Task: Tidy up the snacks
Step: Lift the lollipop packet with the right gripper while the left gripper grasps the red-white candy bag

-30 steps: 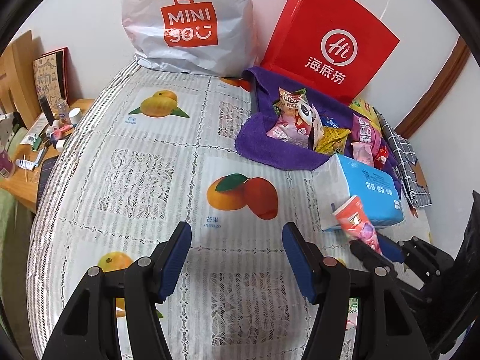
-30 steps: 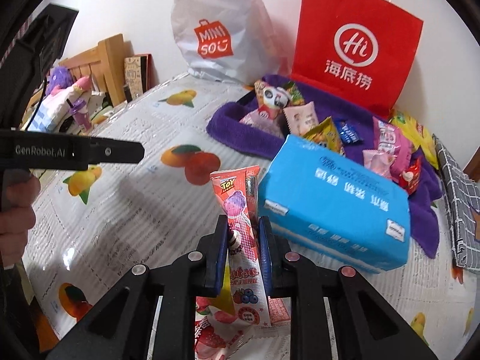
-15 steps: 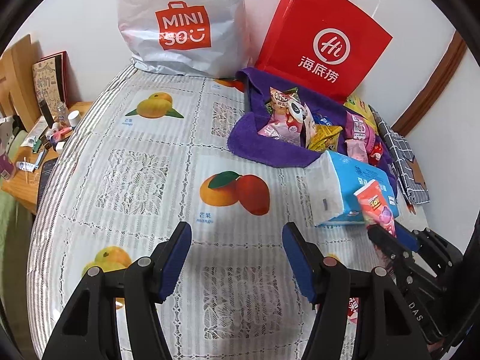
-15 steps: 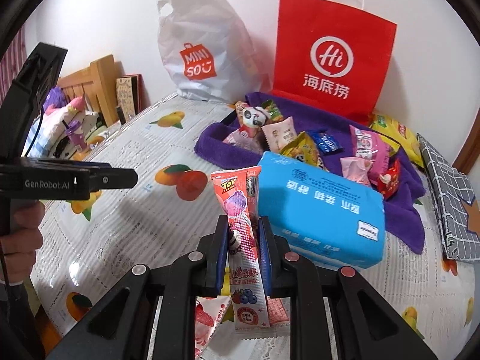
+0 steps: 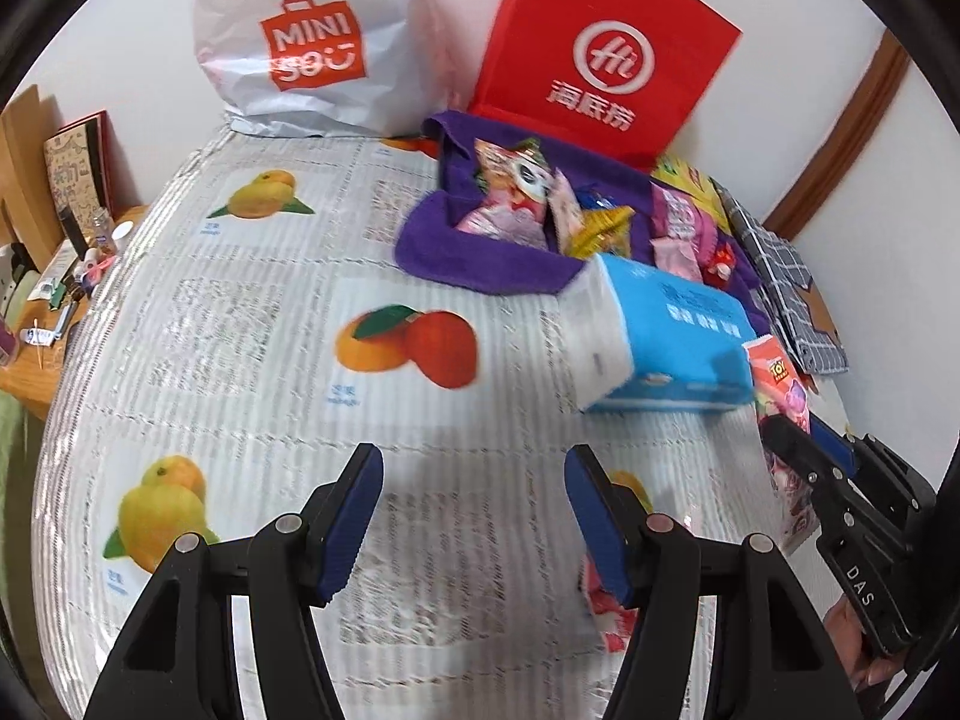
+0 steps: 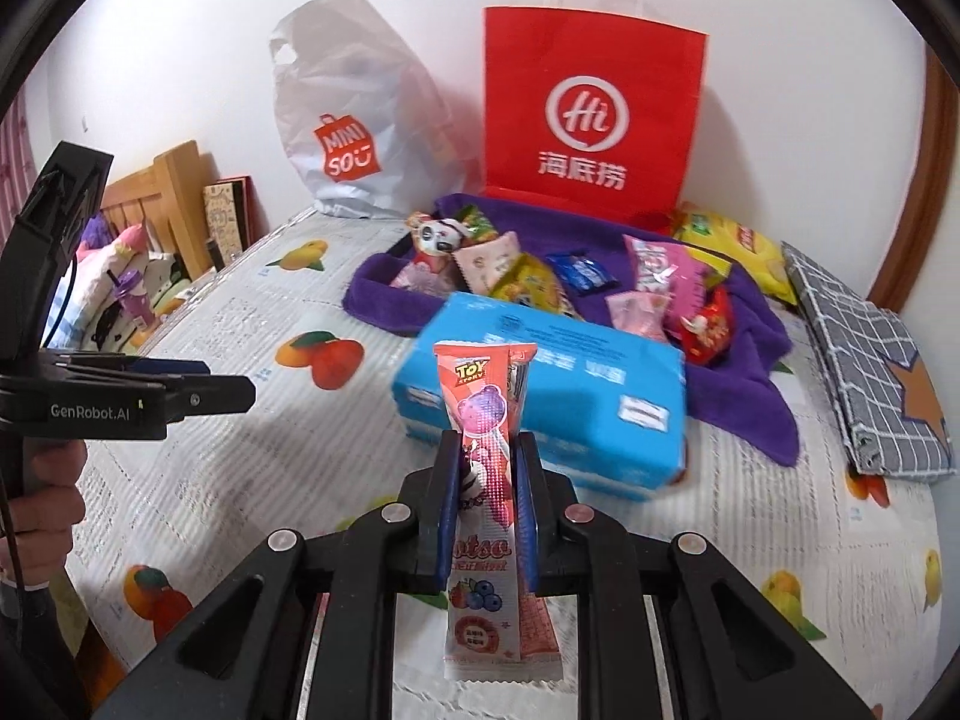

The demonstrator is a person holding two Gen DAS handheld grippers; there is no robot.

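Note:
My right gripper (image 6: 485, 450) is shut on a pink Toy Story snack packet (image 6: 485, 420), held upright above the fruit-print table; the packet also shows in the left wrist view (image 5: 780, 381) at the right. My left gripper (image 5: 474, 480) is open and empty over the tablecloth; it shows in the right wrist view (image 6: 228, 390) at the left. Behind the packet lies a blue tissue pack (image 6: 576, 384). Beyond it a purple towel (image 6: 750, 372) carries several snack packets (image 6: 522, 276). A red packet (image 5: 606, 612) lies under my left gripper's right finger.
A white Miniso bag (image 6: 354, 120) and a red paper bag (image 6: 588, 114) stand against the back wall. A grey checked cloth (image 6: 864, 360) lies at the right edge. A yellow chip bag (image 6: 738, 246) lies behind the towel. A cluttered wooden stand (image 5: 54, 288) is left of the table.
My right gripper has lifted the Toy Story packet higher and pulled back from the tissue pack. My left gripper has drawn back a little and stayed open.

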